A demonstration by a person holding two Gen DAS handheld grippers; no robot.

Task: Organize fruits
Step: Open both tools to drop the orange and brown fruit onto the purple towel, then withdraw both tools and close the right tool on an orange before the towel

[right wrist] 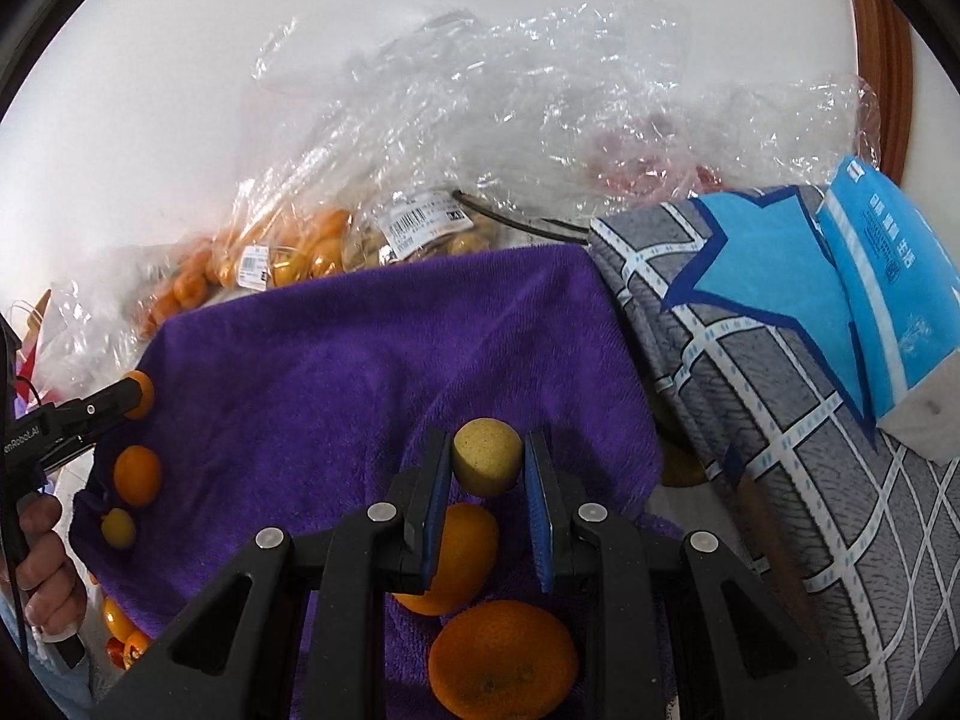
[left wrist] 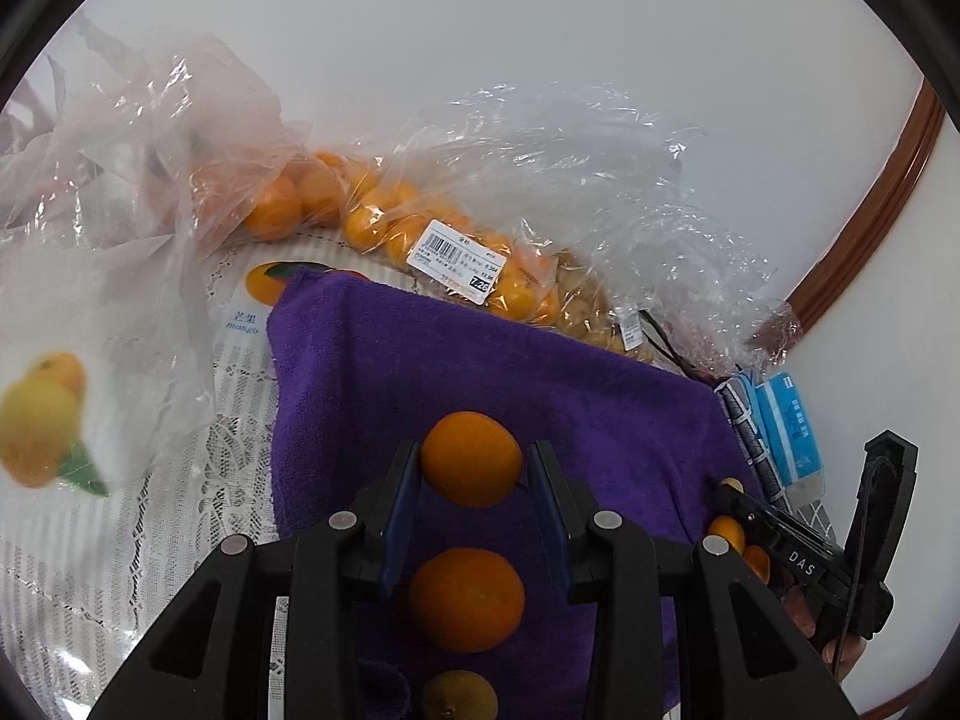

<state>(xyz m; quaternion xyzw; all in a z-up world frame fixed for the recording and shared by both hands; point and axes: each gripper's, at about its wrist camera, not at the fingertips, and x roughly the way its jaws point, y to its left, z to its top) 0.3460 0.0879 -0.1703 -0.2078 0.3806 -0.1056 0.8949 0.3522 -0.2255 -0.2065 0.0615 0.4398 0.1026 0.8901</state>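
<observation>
A purple towel (left wrist: pixel 456 360) lies on the table and also shows in the right wrist view (right wrist: pixel 360 360). My left gripper (left wrist: pixel 472 468) is shut on an orange (left wrist: pixel 471 459) held over the towel. Below it lie a second orange (left wrist: pixel 467 599) and a greenish fruit (left wrist: pixel 459 696). My right gripper (right wrist: pixel 486 468) is shut on a small yellow fruit (right wrist: pixel 486 456). Under it lie two oranges (right wrist: pixel 462 558) (right wrist: pixel 503 660). The left gripper shows at the right view's left edge (right wrist: pixel 135 394), with an orange (right wrist: pixel 137 475) and a small yellow fruit (right wrist: pixel 118 528) beside it.
Clear plastic bags of small oranges (left wrist: pixel 384 222) (right wrist: pixel 288 258) sit behind the towel. A grey patterned cloth with a blue star (right wrist: pixel 762 324) and a blue tissue pack (right wrist: pixel 888 276) lie to the right. A lace tablecloth (left wrist: pixel 120 540) and a mango-printed bag (left wrist: pixel 60 414) are left.
</observation>
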